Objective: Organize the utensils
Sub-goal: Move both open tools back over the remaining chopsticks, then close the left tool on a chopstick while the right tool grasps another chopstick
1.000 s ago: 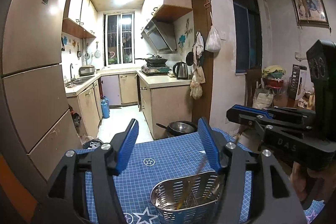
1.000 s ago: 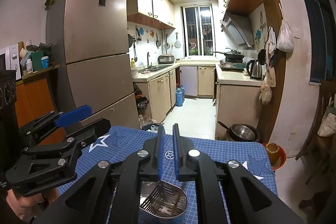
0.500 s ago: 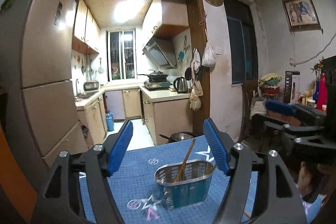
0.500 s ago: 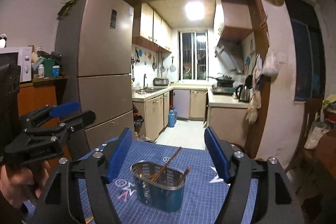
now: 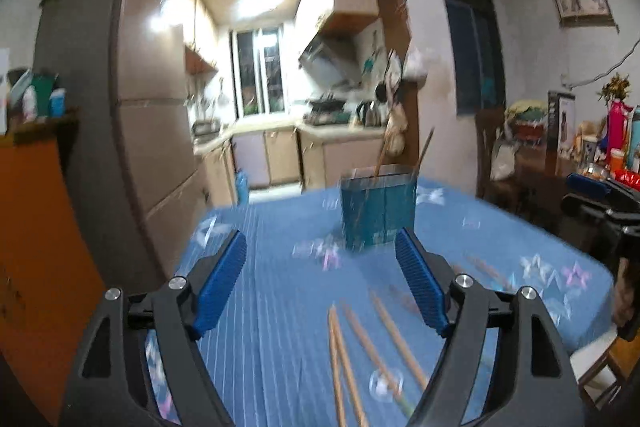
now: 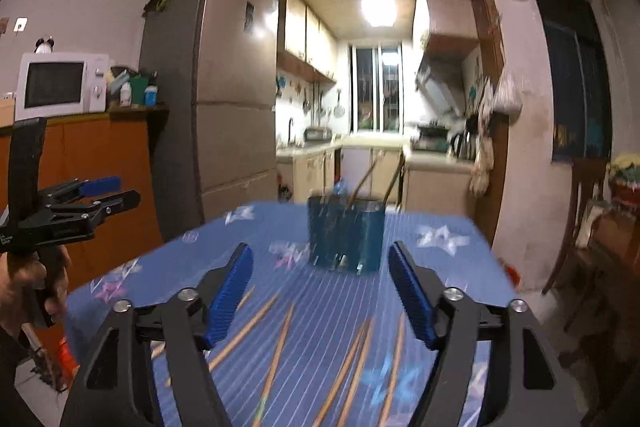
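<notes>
The left gripper (image 5: 320, 287) is sitting wide open with nothing between its blue pads (image 5: 219, 287). The right gripper (image 6: 320, 297) is also standing wide open and holding nothing. Both are hanging low over the blue surface (image 5: 280, 307). The holder (image 5: 378, 213) is standing upright straight ahead of the left gripper, a bit to its right side, and well apart from the pads. Two chopsticks (image 5: 424, 151) are sticking up out of the holder and leaning to the right. More loose chopsticks (image 5: 372, 339) are lying flat on the surface under and just ahead of the left gripper, nearer its right finger. From the right wrist view, the holder (image 6: 346, 237) is standing straight ahead of the right gripper, and thin sticks are leaning out of its top. Loose chopsticks (image 6: 280, 343) are lying spread out on the surface (image 6: 440, 267) right below the right gripper, between its two fingers. The other gripper is showing far off at the left edge of that view, held by a hand (image 6: 28, 291). The pictures are blurry, so I cannot count the chopsticks for sure. A fridge (image 6: 224, 99) is standing beyond the surface, to the left.
</notes>
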Tool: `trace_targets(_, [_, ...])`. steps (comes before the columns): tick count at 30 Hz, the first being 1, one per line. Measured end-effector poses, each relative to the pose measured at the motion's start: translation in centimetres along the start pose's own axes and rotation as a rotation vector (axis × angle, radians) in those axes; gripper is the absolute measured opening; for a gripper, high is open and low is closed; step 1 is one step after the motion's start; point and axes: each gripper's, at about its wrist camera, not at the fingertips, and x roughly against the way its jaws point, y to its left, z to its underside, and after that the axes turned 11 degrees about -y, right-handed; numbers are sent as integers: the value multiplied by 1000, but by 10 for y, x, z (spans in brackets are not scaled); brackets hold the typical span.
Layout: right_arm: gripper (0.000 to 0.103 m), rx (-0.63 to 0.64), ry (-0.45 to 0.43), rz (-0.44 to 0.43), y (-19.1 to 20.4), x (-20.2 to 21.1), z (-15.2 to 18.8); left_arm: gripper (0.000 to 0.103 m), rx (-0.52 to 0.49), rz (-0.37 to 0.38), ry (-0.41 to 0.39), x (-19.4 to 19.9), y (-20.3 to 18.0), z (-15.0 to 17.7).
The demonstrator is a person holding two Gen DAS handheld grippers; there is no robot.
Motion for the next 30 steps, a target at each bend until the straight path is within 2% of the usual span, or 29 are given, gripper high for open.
trace_targets(4, [52,-13,64,-12,15,14,33,73,4,-4,99,19,-1,51])
trace_targets(8, [50,-15,116,-23,25,23,61,61,-11,26,213,25,-7,97])
trace_targets(14, [43,-5,161,-28,37,30,88,50,12,35,300,32,-3,146])
trace_targets(20, [34,-11,242,-67,51,25,117,48,24,35,319,39,3,170])
trace_targets(26, [25,-18,288,-60,57,6,136,46,30,38,315,37,6,174])
trace_targets(30, [22,-25,308,-56,60,-6,143,40,34,43,307,36,5,173])
